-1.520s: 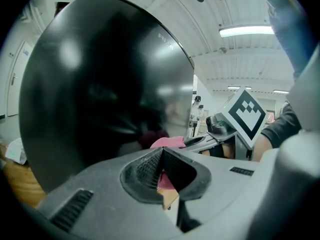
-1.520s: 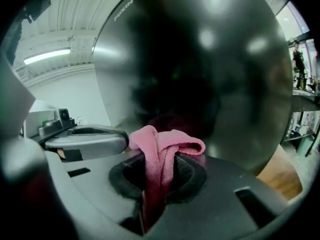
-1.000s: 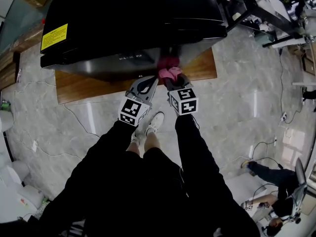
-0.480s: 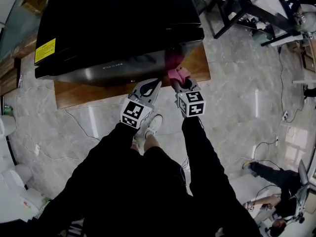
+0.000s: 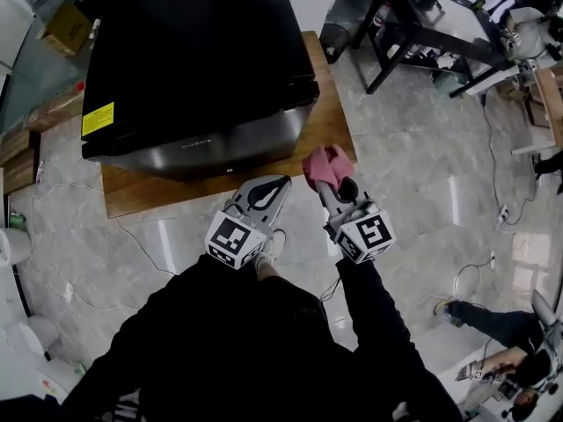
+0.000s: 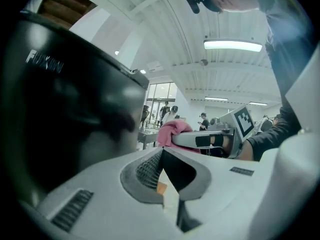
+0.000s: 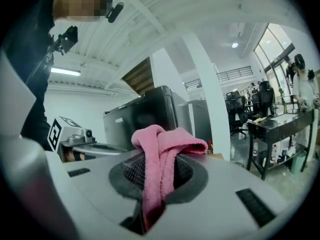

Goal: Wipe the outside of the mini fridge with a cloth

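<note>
Mini fridge (image 5: 198, 69) on wooden stand (image 5: 332, 134) (marble floor (image 5: 413, 174)) | right gripper (image 5: 332, 187) clamps pink cloth (image 5: 325, 163) | left gripper (image 5: 278, 185) jaws together

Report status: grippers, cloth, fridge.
Right gripper shut on pink cloth. Left gripper shut, empty. Cloth off the mini fridge, near its front corner. Nothing between them.

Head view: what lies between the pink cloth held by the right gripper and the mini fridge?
Only a bare strip of the wooden board under the mini fridge; the pink cloth is apart from the fridge. The head view shows it.
</note>
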The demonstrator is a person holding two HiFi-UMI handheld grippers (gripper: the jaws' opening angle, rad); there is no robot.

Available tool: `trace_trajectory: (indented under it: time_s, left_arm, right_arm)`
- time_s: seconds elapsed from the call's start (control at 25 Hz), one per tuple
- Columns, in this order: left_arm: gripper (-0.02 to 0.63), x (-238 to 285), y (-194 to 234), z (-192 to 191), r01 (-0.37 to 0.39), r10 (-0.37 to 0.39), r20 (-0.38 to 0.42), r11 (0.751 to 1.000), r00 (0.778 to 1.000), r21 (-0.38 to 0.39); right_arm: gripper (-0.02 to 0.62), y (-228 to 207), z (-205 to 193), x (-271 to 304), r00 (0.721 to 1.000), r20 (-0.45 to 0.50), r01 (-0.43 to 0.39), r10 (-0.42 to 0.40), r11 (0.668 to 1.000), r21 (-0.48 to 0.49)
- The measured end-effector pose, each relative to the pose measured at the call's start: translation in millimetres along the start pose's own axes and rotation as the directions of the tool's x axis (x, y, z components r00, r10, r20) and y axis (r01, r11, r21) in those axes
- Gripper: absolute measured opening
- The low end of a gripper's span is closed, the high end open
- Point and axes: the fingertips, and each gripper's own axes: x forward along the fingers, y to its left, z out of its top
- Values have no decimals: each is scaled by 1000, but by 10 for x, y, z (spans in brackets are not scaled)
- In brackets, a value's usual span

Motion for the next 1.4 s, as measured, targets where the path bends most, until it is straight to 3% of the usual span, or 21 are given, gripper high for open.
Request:
trace_trajectory:
  time_s: [0.16, 0.44, 0.68, 1.16, 1.4]
  left_arm:
    - [6, -203, -78, 463, 51, -53, 37, 998, 998, 46]
    - [6, -526, 76, 966, 112, -110, 89, 993, 990, -21]
    - [6, -643, 125, 1127, 162, -165, 81, 986, 983, 43]
    - [5, -657, 211, 1159, 248, -249, 92, 968, 964, 26]
    - [6, -474, 230, 1202, 236, -234, 101, 972, 967, -10]
  right_arm:
    - [58, 300, 454, -61, 998, 57, -34, 35, 999, -22]
    - [58, 725, 1063, -13, 988, 151, -34, 42, 998, -55]
    - [59, 894, 1028, 144, 996, 82, -32, 38, 997, -76]
    - [59, 920, 1004, 261, 996, 85, 24, -17, 996, -88]
    - [60, 601, 1074, 248, 995, 97, 28, -18, 995, -99]
